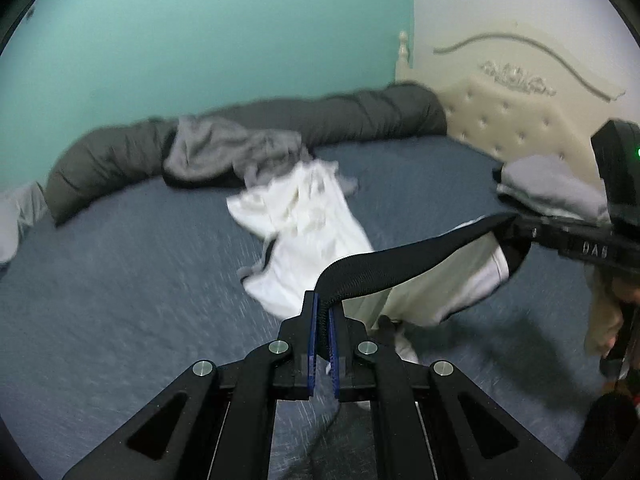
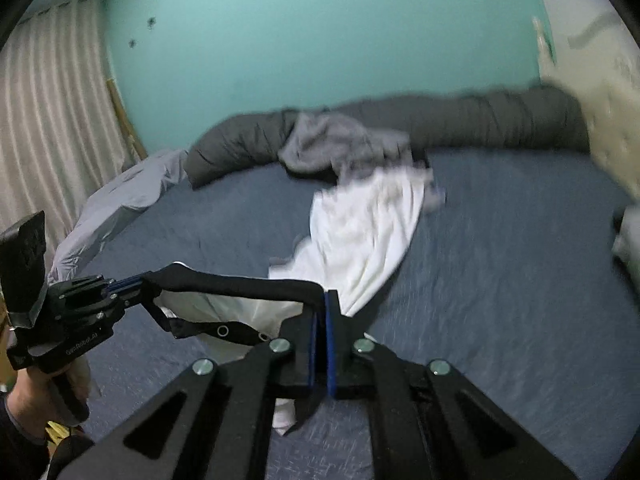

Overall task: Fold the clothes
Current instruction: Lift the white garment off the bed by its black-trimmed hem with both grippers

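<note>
Hidden or unclear: both views are smeared by motion blur; the far clothes and the tufted headboard (image 1: 516, 120) are soft, and its right part is cut off by the right gripper's body.
Left gripper (image 1: 323, 312): closed on the black waistband (image 1: 404, 260) of a white garment (image 1: 432, 292); the band is pinched between the blue pads.
Right gripper (image 2: 321, 312): likewise clamped on the same waistband's other end; in the left wrist view its tips are hidden where the band meets them.
Garment position: held above the blue bed sheet (image 1: 120, 280), the band stretched between the two grippers, white cloth hanging below, its lowest part masked by the jaws.
Other clothes: a white piece (image 2: 368, 232) and a grey piece (image 2: 340, 144) are heaped mid-bed, touching.
Edges: a dark rolled duvet (image 1: 352, 112) lines the far side; a curtain (image 2: 52, 112) is seen at left.
Open room: bare sheet lies left and right of the heap.
</note>
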